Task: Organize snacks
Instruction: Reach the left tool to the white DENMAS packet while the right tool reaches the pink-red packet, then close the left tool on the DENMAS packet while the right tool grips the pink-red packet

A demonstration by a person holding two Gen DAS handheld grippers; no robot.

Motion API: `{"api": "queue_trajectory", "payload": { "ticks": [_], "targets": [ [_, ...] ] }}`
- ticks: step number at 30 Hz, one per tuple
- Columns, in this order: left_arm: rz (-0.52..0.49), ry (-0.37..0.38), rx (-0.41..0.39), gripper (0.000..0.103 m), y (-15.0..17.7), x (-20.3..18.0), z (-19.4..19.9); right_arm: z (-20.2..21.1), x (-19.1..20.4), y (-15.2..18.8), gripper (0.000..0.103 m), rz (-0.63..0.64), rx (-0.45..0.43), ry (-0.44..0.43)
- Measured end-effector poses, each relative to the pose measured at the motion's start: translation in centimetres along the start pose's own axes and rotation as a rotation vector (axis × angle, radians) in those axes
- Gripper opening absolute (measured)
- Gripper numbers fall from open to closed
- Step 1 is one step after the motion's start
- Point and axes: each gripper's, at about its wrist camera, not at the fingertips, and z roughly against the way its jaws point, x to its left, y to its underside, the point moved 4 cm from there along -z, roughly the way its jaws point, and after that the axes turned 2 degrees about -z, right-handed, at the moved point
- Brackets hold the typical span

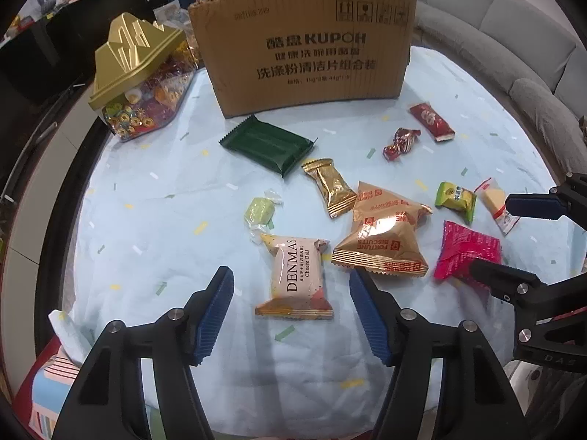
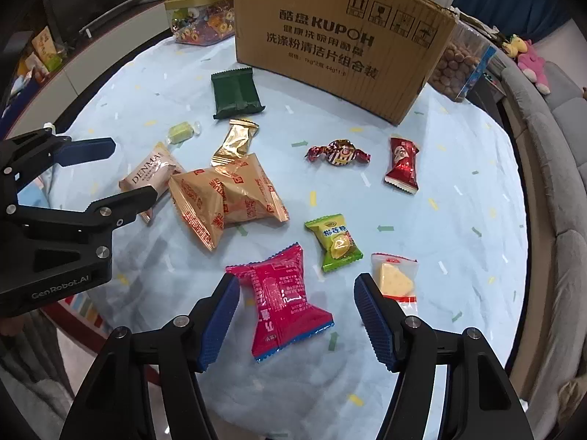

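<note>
My left gripper [image 1: 291, 311] hangs partly open around the pale pink Denmas cheese-ball packet [image 1: 297, 278], pads clear of it on both sides; my right gripper [image 2: 297, 315] likewise straddles the magenta foil snack packet [image 2: 284, 300], its left pad just beside the wrapper's edge, gripping nothing. Between the two packets lie two gold fortune-biscuit bags [image 2: 227, 198], overlapping. Farther out on the light blue cloth-covered bench [image 2: 422, 330] sit a green durian candy [image 2: 335, 242], a red twist-wrapped sweet [image 2: 339, 153], a dark green flat packet [image 1: 268, 145] and, behind them, the brown cardboard box [image 1: 304, 51]
</note>
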Motion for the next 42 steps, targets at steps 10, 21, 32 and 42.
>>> {"api": "queue_trajectory", "payload": {
  "ticks": [10,21,32,42],
  "targets": [
    [0.007,0.006,0.024,0.054,0.2,0.1,-1.8,-1.6,-0.1,0.2,0.060,-0.009,0.033,-0.009],
    [0.026,0.013,0.031,0.032,0.1,0.5,-2.7,-3.1,-0.4,0.6,0.039,-0.056,0.111,-0.036],
    [0.020,0.010,-0.005,0.031,0.0,0.3,-1.0,-1.9,-0.5,0.9,0.035,-0.087,0.082,-0.071],
    [0.027,0.002,-0.002,0.030,-0.2,0.4,0.1,-0.9,-0.2,0.9,0.035,-0.093,0.054,-0.075]
  ]
}}
